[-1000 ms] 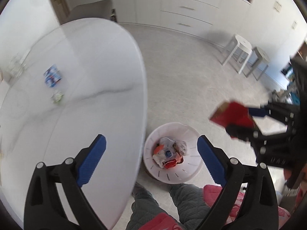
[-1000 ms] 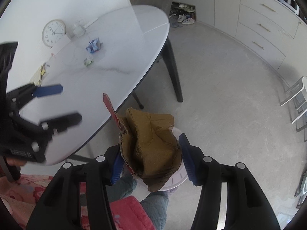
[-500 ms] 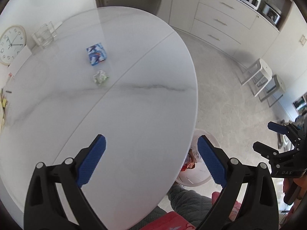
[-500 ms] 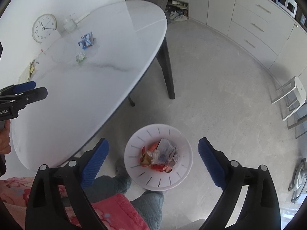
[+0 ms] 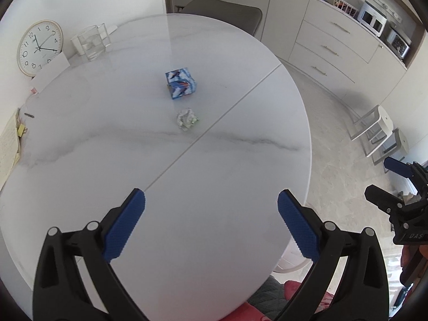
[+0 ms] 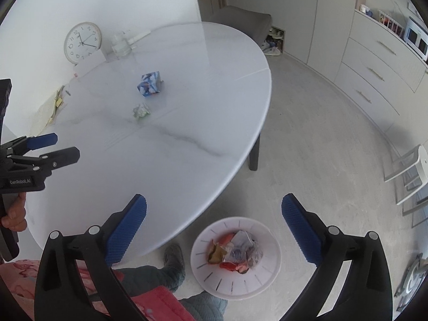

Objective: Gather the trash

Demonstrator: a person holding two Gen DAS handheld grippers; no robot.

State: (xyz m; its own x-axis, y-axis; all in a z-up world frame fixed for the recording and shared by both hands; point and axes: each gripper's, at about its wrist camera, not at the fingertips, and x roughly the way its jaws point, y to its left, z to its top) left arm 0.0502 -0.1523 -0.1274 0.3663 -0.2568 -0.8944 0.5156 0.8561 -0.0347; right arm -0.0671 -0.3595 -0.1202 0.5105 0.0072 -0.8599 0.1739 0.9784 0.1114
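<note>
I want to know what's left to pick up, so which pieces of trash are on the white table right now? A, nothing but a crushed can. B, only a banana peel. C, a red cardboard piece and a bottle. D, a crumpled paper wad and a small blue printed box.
D: a crumpled paper wad lies just in front of a small blue printed box on the table.

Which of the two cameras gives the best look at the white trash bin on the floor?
The right wrist view: the trash bin is seen from above, whole, with wrappers inside, beside the table. The left wrist view shows only a sliver of its rim under the table edge.
</note>
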